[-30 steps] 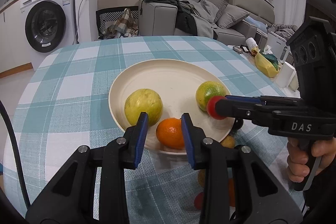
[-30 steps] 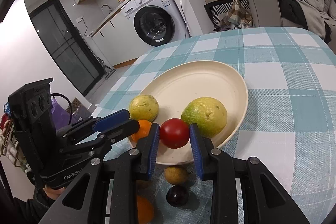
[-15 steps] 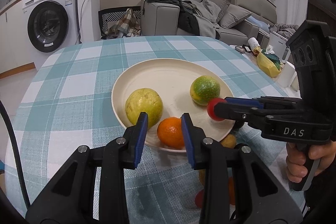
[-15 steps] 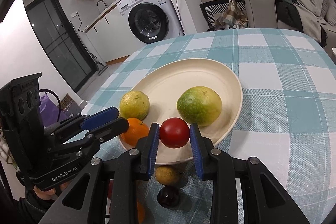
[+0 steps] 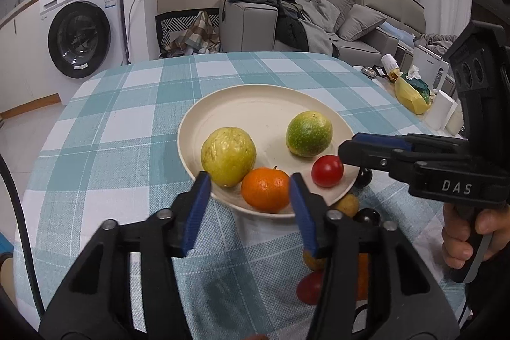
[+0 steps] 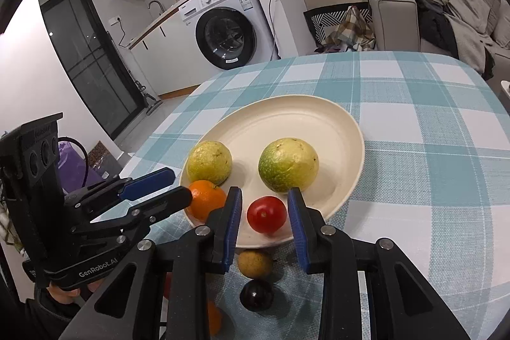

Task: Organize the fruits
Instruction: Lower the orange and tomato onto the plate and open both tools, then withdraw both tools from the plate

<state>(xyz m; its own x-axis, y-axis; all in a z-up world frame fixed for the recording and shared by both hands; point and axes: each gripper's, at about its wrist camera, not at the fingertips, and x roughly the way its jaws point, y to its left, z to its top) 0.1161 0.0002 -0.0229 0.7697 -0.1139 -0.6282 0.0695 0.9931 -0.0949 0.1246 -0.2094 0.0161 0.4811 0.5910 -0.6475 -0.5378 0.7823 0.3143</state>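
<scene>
On the plate, near rim: tomato sits free, stem end facing the right claw, jaws wide astride it. Left claw wide before orange.

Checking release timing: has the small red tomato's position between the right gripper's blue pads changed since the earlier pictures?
Yes. The small red tomato now rests on the cream plate near its front rim, clear of the opened right gripper.

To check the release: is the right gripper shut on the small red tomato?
No, the right gripper is open, gaps beside the small red tomato.
</scene>
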